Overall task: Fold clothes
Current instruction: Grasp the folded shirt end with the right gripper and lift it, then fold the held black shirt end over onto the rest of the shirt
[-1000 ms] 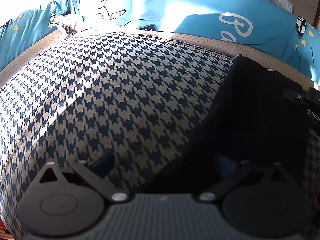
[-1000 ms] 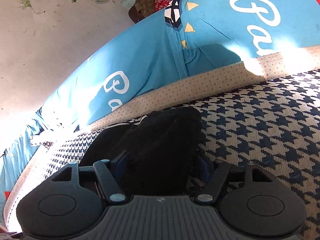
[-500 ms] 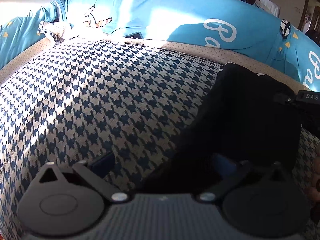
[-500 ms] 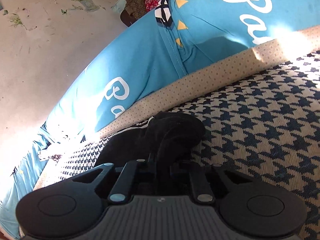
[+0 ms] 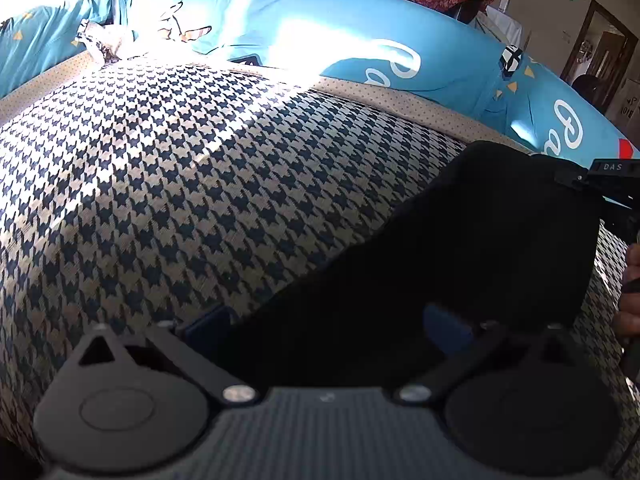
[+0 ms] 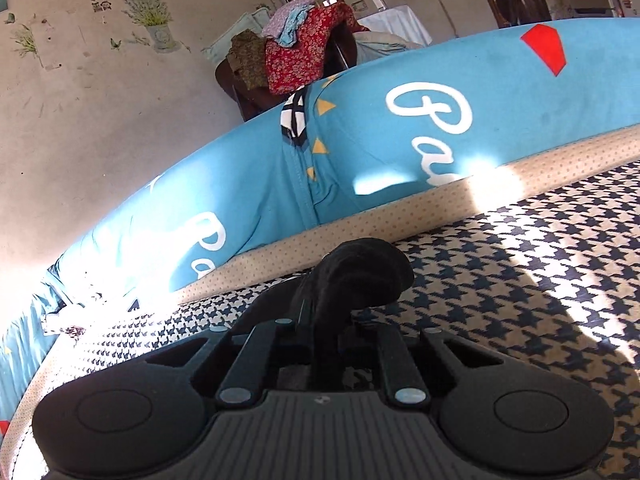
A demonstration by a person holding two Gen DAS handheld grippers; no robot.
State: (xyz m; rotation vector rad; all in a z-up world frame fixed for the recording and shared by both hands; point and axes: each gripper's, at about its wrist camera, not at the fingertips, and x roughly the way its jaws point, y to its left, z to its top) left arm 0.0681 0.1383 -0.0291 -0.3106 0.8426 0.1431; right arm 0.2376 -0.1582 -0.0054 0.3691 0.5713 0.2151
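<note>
Since a second ago our right tongs (image 6: pixel 322 344) have been closing on the black garment (image 6: pixel 360 276), and they now pinch a bunched fold of it, raised off the houndstooth bed cover (image 6: pixel 520 280). We see our left tongs (image 5: pixel 328 324) standing wide, with the black garment (image 5: pixel 480 240) lying between the blue pads (image 5: pixel 446 326); whether either pad presses the cloth we cannot tell, as it is too dark.
</note>
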